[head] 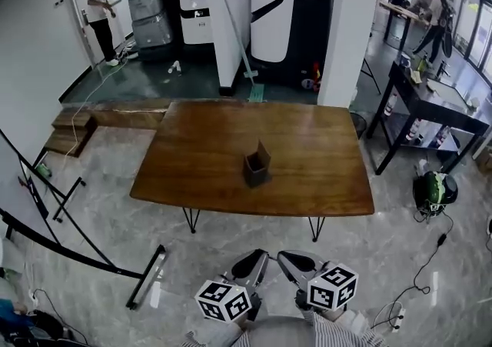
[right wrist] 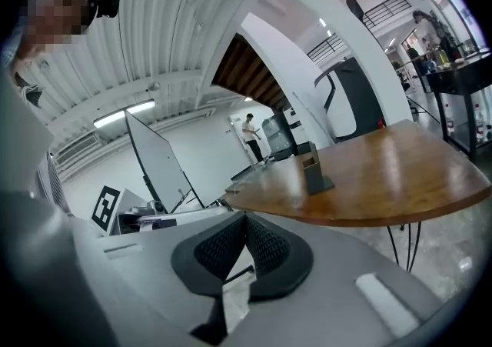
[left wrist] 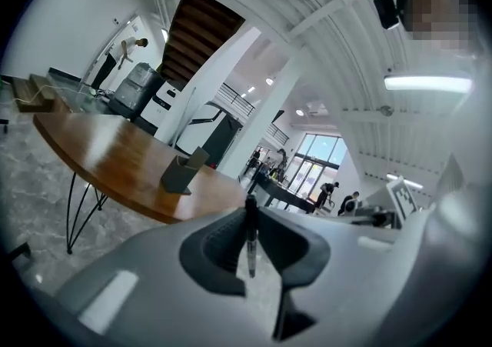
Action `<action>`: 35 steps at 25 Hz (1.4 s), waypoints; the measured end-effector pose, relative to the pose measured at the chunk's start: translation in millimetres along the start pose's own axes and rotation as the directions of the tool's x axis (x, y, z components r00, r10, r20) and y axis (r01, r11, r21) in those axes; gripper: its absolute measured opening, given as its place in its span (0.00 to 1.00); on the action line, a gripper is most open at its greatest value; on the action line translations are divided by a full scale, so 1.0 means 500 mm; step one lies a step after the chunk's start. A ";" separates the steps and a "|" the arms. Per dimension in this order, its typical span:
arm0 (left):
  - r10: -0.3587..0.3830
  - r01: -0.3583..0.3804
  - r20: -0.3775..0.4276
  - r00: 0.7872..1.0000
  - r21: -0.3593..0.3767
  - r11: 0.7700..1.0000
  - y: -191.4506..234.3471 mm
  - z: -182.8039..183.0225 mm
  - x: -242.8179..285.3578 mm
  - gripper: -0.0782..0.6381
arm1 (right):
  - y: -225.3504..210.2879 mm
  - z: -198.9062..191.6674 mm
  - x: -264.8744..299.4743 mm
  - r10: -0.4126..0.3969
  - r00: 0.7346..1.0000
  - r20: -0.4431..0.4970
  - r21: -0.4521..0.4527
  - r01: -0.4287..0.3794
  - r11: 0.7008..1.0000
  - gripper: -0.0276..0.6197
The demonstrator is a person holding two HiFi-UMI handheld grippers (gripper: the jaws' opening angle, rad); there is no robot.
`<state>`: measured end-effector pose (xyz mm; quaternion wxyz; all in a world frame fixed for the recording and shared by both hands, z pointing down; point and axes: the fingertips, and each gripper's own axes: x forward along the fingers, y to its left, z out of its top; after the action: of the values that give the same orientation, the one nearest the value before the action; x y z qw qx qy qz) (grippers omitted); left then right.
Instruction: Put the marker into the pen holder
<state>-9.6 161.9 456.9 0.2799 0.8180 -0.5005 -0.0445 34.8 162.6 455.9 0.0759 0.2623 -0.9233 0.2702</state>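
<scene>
A dark grey pen holder (head: 257, 166) stands upright near the middle of the brown wooden table (head: 200, 145). Both grippers hover well short of the table's near edge, close to my body. My left gripper (left wrist: 250, 203) is shut on a black marker (left wrist: 250, 234), which stands upright between the pads with its tip pointing up. In that view the pen holder (left wrist: 183, 172) is ahead and to the left. My right gripper (right wrist: 244, 218) is shut with nothing in it, and the pen holder (right wrist: 312, 169) sits ahead on the table (right wrist: 384, 176). In the head view the left gripper (head: 254, 262) and right gripper (head: 296, 262) are side by side.
A whiteboard on a black stand (head: 46, 207) leans at the left. A black desk (head: 438, 111) with clutter is at the right, with a green and black helmet (head: 433, 190) on the floor. White pillars (head: 350, 30) rise behind the table. People stand far off.
</scene>
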 end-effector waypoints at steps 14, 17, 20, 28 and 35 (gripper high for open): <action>-0.059 0.060 -0.011 0.998 0.058 0.997 0.230 0.260 0.245 0.18 | -0.182 0.224 0.282 -0.053 0.998 0.040 0.022 0.052 0.998 0.04; -0.069 0.070 -0.021 0.997 0.048 0.996 0.258 0.269 0.272 0.18 | -0.205 0.229 0.307 -0.075 0.996 0.039 0.037 0.073 0.997 0.04; -0.072 0.073 -0.040 0.997 0.031 0.997 0.275 0.267 0.293 0.18 | -0.234 0.224 0.315 -0.095 0.995 0.024 0.070 0.094 0.993 0.04; -0.063 0.063 -0.043 0.997 0.004 0.998 0.302 0.279 0.333 0.18 | -0.269 0.236 0.341 -0.061 0.998 -0.006 0.087 0.061 0.994 0.04; -0.034 0.033 -0.050 0.998 -0.019 0.999 0.302 0.284 0.357 0.18 | -0.285 0.251 0.344 -0.027 0.998 -0.055 0.093 0.032 0.995 0.04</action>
<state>-91.4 -99.4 450.5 0.2989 0.8246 -0.4791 -0.0333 -36.6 -83.3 464.4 0.0925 0.2715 -0.9033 0.3190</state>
